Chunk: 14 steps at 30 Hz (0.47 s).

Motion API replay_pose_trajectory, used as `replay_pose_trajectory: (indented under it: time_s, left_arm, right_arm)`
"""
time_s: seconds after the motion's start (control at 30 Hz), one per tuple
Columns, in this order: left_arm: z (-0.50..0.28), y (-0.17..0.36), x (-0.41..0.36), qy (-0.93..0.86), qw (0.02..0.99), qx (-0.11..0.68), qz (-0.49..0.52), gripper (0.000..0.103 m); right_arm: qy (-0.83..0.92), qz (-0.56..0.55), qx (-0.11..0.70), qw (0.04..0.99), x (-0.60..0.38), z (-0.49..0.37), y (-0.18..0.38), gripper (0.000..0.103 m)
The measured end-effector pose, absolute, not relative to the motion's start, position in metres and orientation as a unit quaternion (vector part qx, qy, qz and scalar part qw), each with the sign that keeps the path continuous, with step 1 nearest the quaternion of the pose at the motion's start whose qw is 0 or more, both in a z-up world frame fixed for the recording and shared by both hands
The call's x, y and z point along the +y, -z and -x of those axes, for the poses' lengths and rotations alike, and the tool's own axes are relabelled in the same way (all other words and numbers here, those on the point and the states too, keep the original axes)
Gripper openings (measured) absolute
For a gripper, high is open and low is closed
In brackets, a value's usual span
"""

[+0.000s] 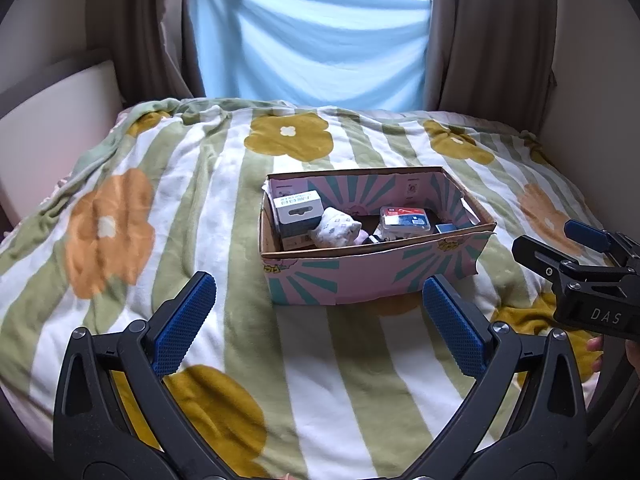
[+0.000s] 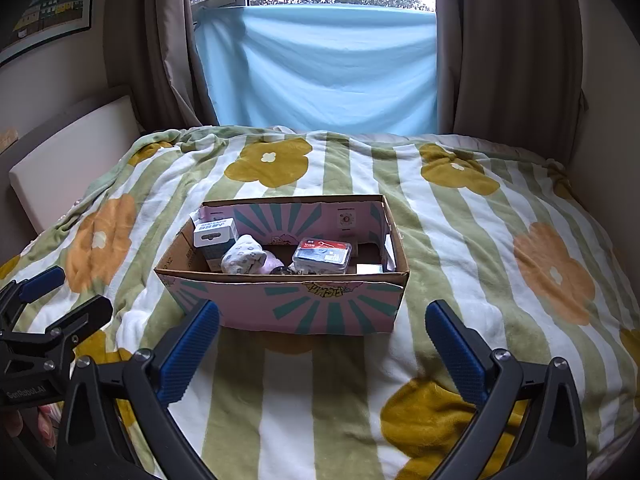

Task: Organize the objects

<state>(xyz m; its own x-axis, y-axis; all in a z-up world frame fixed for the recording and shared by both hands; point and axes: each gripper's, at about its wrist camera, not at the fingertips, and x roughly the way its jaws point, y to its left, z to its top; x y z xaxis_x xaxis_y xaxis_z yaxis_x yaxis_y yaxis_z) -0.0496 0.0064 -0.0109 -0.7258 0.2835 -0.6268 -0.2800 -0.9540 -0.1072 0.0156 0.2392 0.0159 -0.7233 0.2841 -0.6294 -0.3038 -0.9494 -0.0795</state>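
Both hand-held grippers, left [image 1: 320, 320] and right [image 2: 322, 344], hang wide and empty before the box [image 2: 280, 308] at twelve o'clock on the bed [image 2: 460, 280]; I'd approach squarely, lifting over its near wall.

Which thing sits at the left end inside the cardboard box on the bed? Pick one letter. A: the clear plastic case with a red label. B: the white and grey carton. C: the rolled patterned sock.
B: the white and grey carton stands against the left wall of the cardboard box, with the rolled sock beside it and the clear case further right.
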Motion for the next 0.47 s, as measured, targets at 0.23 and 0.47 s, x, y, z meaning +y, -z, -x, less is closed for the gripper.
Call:
replay_pose_trajectory:
  time_s: [0.23, 0.47]
  left_arm:
    - [0.046, 0.009, 0.006, -0.943, 0.094, 0.018, 0.32, 0.103]
    - [0.045, 0.011, -0.007, -0.944, 0.111, -0.02, 0.309, 0.103]
  right_arm:
    - [-0.928, 0.338, 0.014, 0.159, 0.24, -0.016, -0.016, 0.102]
    - [-0.925, 0.343, 0.018, 0.164, 0.246, -0.015, -0.011, 0.102]
